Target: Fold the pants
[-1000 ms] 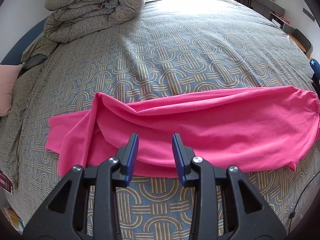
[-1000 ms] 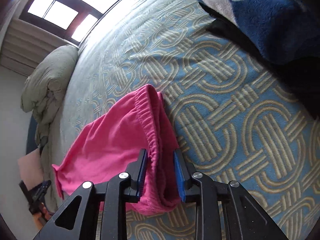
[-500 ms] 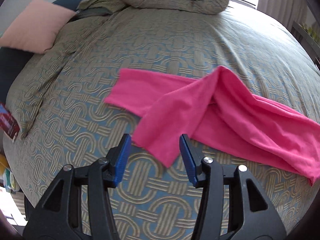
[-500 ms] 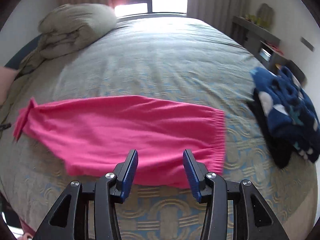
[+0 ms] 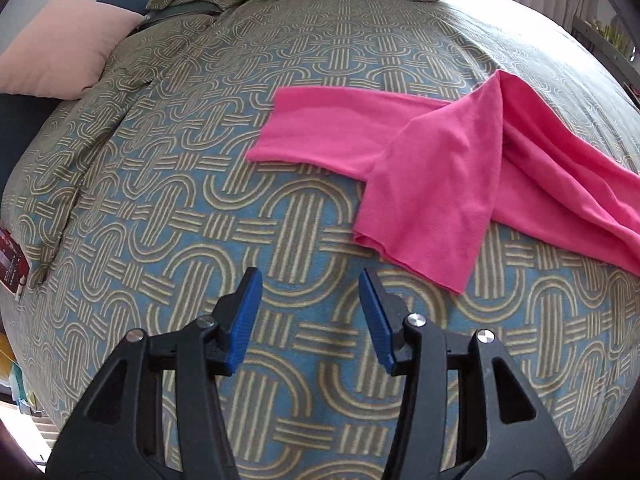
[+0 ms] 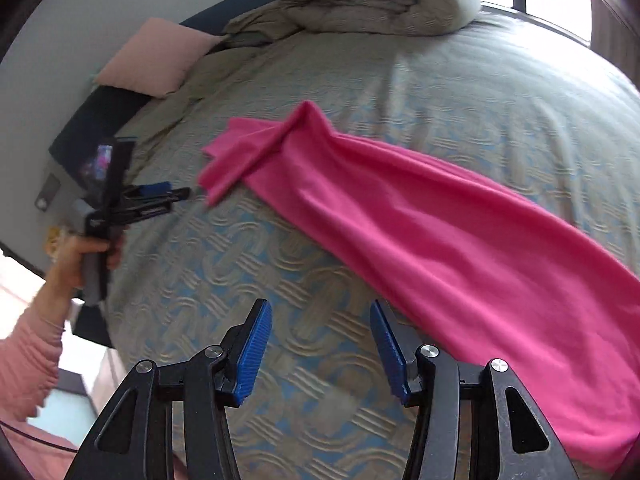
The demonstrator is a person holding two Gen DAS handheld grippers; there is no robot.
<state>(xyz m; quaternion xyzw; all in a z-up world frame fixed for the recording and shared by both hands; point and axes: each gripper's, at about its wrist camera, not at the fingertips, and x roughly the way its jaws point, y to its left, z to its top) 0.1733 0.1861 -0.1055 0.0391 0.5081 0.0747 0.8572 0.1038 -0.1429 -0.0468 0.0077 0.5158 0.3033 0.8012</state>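
The bed (image 5: 168,184) lies under both tools. The pink pants (image 6: 420,232) stretch lengthwise on it, ahead and right of each, legs laid together but the ends splayed. The left gripper (image 5: 310,312) and right gripper (image 6: 320,344) both hang released, holding nothing. Lengthwise fold looks done; next, probably, grab the leg ends and carry them toward the waist.

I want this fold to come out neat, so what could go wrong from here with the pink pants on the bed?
One cuff of the pink pants lies flopped crookedly across the other leg; folding now would likely trap that twist. Both the left claw and right claw are open and empty over the patterned bedspread, so a low grab might pinch bedspread too.
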